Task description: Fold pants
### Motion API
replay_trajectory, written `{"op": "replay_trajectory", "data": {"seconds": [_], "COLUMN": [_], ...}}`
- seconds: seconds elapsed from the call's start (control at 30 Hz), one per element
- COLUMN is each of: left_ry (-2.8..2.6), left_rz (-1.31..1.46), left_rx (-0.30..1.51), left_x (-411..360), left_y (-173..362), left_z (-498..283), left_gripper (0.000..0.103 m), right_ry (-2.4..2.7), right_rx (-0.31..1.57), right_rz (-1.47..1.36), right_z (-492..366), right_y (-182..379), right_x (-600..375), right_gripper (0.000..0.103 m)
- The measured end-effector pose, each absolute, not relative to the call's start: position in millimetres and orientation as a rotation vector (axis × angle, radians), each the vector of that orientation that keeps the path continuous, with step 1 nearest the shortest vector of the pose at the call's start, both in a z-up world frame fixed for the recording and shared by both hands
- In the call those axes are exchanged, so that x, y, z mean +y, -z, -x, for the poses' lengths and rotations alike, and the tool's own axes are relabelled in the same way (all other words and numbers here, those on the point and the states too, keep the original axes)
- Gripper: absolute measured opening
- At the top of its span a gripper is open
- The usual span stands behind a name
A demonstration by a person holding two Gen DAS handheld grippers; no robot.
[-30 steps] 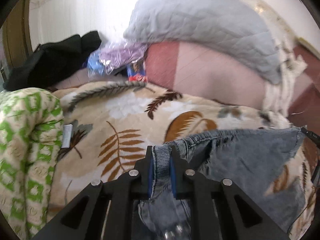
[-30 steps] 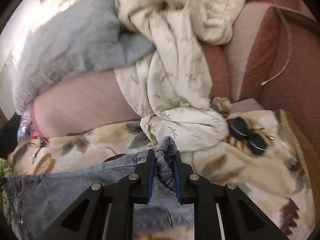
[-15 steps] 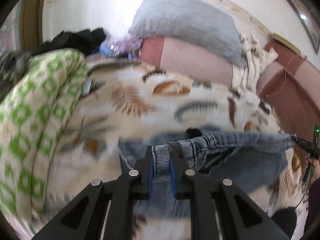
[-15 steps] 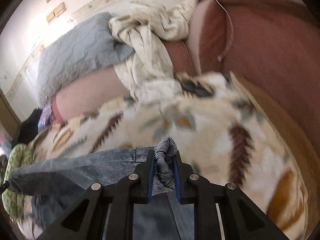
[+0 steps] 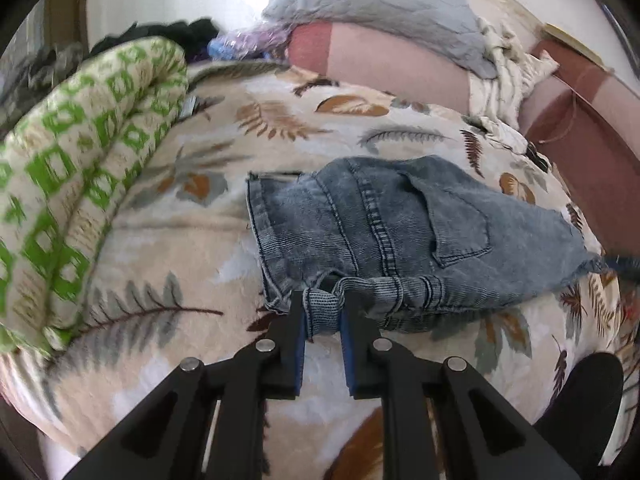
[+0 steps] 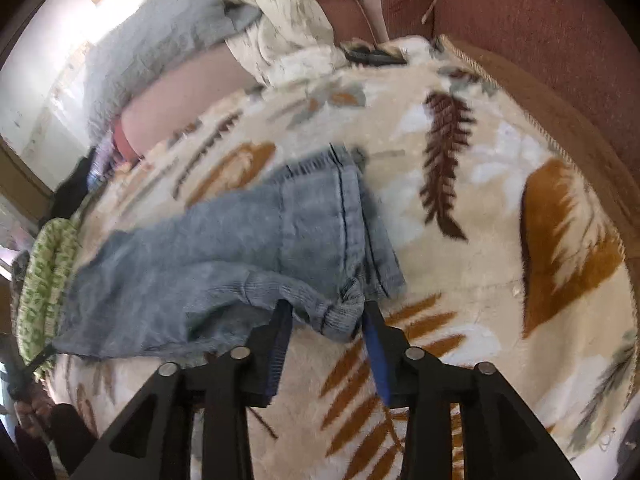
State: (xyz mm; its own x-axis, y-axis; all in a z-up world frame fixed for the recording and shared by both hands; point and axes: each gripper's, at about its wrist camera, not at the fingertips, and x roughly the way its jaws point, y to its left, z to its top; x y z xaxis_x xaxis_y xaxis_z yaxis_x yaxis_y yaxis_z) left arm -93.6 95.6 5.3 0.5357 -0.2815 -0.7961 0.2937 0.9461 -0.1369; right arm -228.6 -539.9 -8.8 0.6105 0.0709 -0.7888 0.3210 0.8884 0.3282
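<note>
The blue denim pants (image 5: 400,232) lie folded over on a cream blanket with a leaf print (image 5: 192,240), back pocket facing up. My left gripper (image 5: 323,312) is shut on the waistband at the pants' near edge. In the right wrist view the pants (image 6: 224,264) lie spread toward the left. My right gripper (image 6: 326,316) has its jaws apart, with a bunched denim corner (image 6: 340,312) lying loose between them on the blanket (image 6: 500,208).
A rolled green-and-white quilt (image 5: 72,168) lies along the left. A grey pillow (image 5: 380,4), a pink bolster (image 5: 392,68) and a crumpled cream sheet (image 6: 292,28) sit at the back. A maroon sofa arm (image 6: 540,40) bounds the right side.
Both grippers pulled back toward me and lowered the pants onto the blanket, folded over. The right gripper opened and let go of the denim. The left stays shut.
</note>
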Motion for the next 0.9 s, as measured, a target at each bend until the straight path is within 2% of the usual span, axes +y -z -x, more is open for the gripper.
{"op": "replay_trajectory", "data": {"seconds": [0.03,0.07,0.2,0.33,0.6,0.63,0.67,0.77,0.9], "left_ry": [0.343,0.335,0.252,0.287,0.415,0.422,0.432,0.435,0.423], "left_rz": [-0.035,-0.050,-0.096,-0.055,-0.111,-0.118,-0.121,-0.126,-0.120], "left_rx": [0.935,0.927,0.854,0.832,0.898,0.908,0.922,0.976,1.017], "left_x": [96,98,108,105,32,25,19,10,10], "left_y": [-11,-14,-34,-49,-14,-8,-2,16,31], "left_z": [97,99,108,106,87,86,85,82,83], "left_gripper": [0.018,0.018,0.018,0.018,0.018,0.018,0.018,0.018,0.018], "right_ry": [0.142,0.139,0.164,0.222,0.292,0.297,0.301,0.294,0.297], "right_rx": [0.886,0.853,0.819,0.903,1.070,1.083,1.085,1.072,0.973], "right_rz": [-0.479,-0.487,-0.481,-0.462,-0.458,-0.427,-0.403,-0.336,-0.326], "right_z": [228,227,195,147,102,100,100,99,100], "right_y": [1,-8,-26,-5,50,53,52,44,19], "right_x": [-542,-544,-544,-550,-569,-566,-563,-557,-558], "right_gripper": [0.063,0.070,0.070,0.069,0.046,0.038,0.025,0.016,0.014]}}
